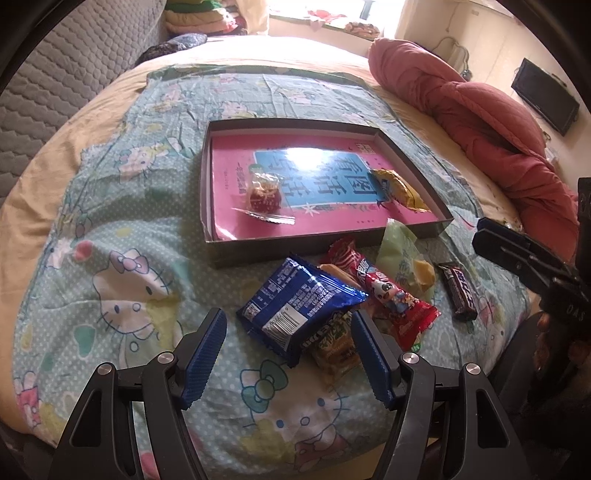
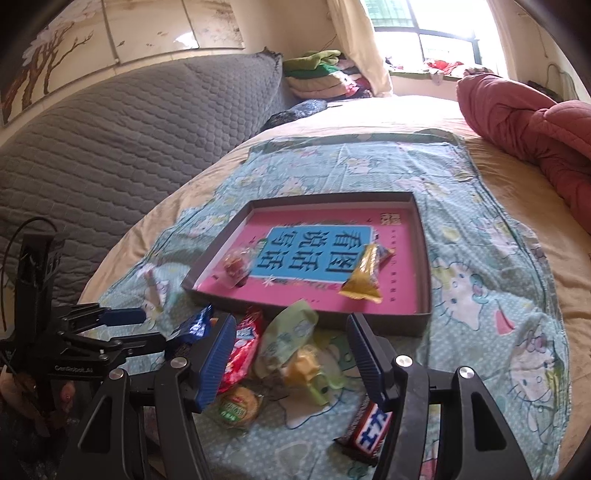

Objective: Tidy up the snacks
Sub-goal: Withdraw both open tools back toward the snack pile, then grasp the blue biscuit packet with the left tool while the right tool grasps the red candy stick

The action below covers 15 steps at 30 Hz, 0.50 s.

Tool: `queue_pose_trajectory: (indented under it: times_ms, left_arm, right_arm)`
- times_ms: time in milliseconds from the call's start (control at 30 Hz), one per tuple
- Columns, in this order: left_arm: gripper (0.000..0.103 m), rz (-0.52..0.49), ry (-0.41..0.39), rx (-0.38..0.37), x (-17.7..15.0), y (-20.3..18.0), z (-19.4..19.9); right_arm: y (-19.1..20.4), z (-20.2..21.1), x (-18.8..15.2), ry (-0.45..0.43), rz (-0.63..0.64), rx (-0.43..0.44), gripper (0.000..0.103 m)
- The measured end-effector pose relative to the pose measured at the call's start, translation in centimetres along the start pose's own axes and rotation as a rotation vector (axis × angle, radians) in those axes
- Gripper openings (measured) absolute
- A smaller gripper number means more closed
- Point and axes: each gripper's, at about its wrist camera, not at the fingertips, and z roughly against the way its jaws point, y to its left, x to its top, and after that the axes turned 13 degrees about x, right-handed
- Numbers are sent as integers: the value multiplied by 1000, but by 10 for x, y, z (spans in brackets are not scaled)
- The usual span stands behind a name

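Both tongs wide open, empty: left tongs (image 1: 288, 354) over blue packet (image 1: 295, 306), right tongs (image 2: 291, 362) over green packet (image 2: 288, 339); tray (image 1: 258, 254) close for short transfers.

A teal Hello Kitty sheet (image 1: 122, 236) is lying spread over the cream bed (image 1: 48, 162), with a rumpled pink quilt (image 1: 480, 110) bunching along its right side and a grey quilted cover (image 2: 110, 140) sitting against the left. Folded clothes (image 2: 321, 74) are stacking up in the far corner beside a cream curtain (image 2: 362, 40), next to a bright window (image 2: 424, 33) that is letting light in, and a dark patterned cloth (image 2: 295, 110) is lying just below the pile. A black TV (image 1: 545, 96) is hanging on the right wall, and a flower-painted panel (image 2: 74, 48) is running above the grey cover.
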Motion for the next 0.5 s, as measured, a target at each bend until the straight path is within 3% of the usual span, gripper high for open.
queue_pose_trajectory:
  times_ms: [500]
  left_arm:
    - [72,14,28,-39,0,8,-16]
  right_arm:
    - [33,-29,-18,118,52,71,62]
